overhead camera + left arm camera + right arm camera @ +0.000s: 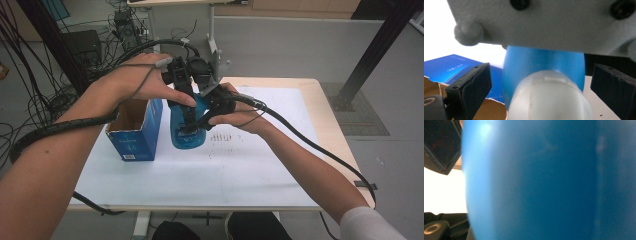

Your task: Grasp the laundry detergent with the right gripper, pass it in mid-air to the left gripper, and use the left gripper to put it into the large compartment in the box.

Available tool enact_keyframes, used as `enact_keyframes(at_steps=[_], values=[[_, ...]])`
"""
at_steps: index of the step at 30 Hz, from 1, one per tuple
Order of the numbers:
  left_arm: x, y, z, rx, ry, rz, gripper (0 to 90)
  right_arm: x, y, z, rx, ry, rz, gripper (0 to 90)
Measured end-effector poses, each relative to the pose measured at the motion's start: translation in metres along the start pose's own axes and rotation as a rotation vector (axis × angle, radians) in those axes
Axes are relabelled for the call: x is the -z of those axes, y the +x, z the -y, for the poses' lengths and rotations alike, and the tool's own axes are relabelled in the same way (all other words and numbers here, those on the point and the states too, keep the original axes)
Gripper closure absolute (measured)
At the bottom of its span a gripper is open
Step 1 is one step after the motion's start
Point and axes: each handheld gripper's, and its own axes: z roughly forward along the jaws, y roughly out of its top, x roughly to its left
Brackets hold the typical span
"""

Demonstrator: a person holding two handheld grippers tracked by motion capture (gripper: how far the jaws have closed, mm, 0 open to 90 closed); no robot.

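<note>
A blue bottle (pixel 180 137) with a pale cap stands on the white sheet beside an open blue carton (pixel 135 132). My left gripper (pixel 189 117) comes down over the bottle from above. In the left gripper view its jaws stand open (pixel 542 75) on either side of the bottle (pixel 544 62), with a small gap on each side. My right gripper (pixel 204 120) reaches in from the right and is shut on the bottle's side. The right gripper view is pressed up close against the blue wall of the bottle (pixel 536 180).
The carton (pixel 454 67) is open at the top, with brown flaps showing. A white sheet (pixel 225 170) covers most of the wooden table (pixel 330 125). Cables trail from both grippers. A blurred grey plate (pixel 536 22) spans the top of the left gripper view.
</note>
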Motion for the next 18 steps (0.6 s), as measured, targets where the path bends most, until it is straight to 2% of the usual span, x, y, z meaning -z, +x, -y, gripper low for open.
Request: enact_keyframes(at_steps=[18], values=[[-0.0012,-0.0004,0.0011,-0.001,-0.003,0.001,4.1,-0.001,0.0,0.0004,-0.005,0.007,0.001,43.8]])
